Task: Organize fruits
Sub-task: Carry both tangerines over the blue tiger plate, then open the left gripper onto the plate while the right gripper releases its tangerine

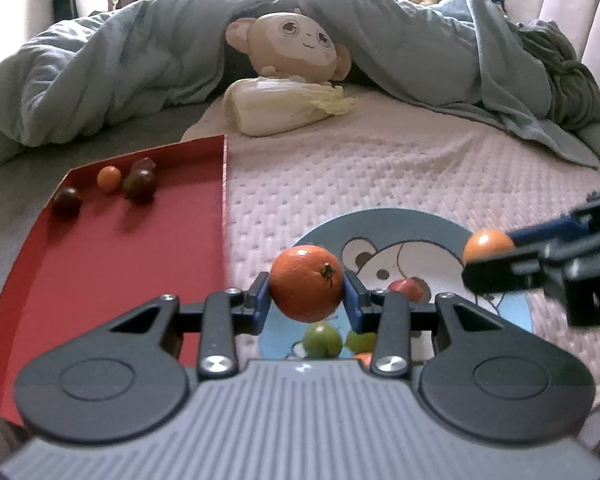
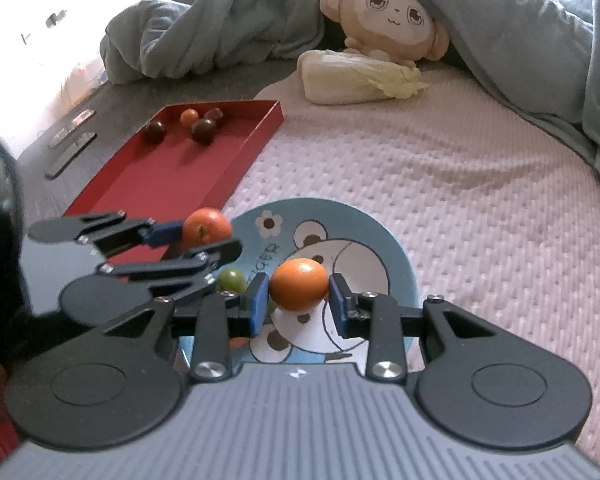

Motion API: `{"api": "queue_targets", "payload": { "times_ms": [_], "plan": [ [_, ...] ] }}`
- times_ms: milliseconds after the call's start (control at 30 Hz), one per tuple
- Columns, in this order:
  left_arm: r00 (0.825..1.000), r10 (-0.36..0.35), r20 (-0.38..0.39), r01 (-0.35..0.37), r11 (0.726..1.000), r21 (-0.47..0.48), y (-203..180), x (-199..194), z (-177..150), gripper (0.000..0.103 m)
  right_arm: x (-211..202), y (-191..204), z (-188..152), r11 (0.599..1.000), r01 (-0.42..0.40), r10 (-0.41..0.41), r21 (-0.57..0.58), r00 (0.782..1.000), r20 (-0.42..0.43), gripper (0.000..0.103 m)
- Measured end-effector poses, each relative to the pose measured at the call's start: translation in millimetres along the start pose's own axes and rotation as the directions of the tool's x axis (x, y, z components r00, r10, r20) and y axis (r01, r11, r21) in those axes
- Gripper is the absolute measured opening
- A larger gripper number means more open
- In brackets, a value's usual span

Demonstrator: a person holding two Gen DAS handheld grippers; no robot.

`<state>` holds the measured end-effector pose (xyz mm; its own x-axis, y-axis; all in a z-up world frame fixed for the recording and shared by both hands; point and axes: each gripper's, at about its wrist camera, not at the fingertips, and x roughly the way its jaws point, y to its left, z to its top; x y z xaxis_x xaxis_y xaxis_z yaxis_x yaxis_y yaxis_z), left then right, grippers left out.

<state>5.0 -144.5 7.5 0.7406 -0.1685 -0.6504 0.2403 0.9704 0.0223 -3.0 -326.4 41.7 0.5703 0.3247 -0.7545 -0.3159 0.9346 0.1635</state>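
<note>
My left gripper [image 1: 306, 294] is shut on a tangerine [image 1: 306, 280] with a green stem, held above the near left rim of a blue bear plate [image 1: 440, 224]. The right gripper [image 2: 299, 298] is shut on a smooth orange fruit [image 2: 299, 284] over the middle of the plate [image 2: 384, 240]. Each wrist view shows the other gripper with its fruit: the right gripper [image 1: 490, 258] at the right edge, the left gripper [image 2: 204, 240] at the left. Green fruits [image 1: 322, 338] and a red one [image 1: 408, 288] lie on the plate. A red tray [image 1: 140, 248] to the left holds three dark fruits [image 1: 140, 184] and a small orange one [image 1: 109, 178].
Everything rests on a pale quilted bed cover [image 2: 480, 200]. Behind it lie a wrapped cabbage [image 1: 284, 108], a plush toy [image 1: 296, 46] and a rumpled blue-grey duvet [image 1: 100, 76]. Flat dark objects [image 2: 70, 148] lie left of the tray.
</note>
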Motion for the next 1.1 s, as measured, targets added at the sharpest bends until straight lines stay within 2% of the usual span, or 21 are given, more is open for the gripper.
{"api": "queue_targets", "payload": {
  "times_ms": [367, 800, 900, 1100],
  "plan": [
    [1.000, 0.010, -0.011, -0.010, 0.999, 0.041, -15.8, 26.2, 15.8, 0.042, 6.9, -3.8, -6.7, 1.000, 0.011, -0.012, -0.007, 0.999, -0.037, 0.038],
    [1.000, 0.011, -0.014, -0.010, 0.998, 0.066, -19.7, 31.3, 22.7, 0.043, 13.2, -6.6, -9.0, 1.000, 0.023, -0.024, -0.014, 0.997, -0.068, 0.038],
    [1.000, 0.015, 0.008, -0.016, 0.998, 0.066, -20.1, 28.1, 23.6, 0.059, 15.1, -8.4, -9.9, 1.000, 0.027, -0.028, -0.011, 0.996, -0.080, 0.038],
    [0.999, 0.002, 0.032, -0.004, 0.998, 0.069, -19.5, 21.5, 26.2, 0.059, 24.1, -7.8, -13.5, 0.999, 0.038, -0.040, -0.024, 0.993, -0.113, 0.038]
  ]
}}
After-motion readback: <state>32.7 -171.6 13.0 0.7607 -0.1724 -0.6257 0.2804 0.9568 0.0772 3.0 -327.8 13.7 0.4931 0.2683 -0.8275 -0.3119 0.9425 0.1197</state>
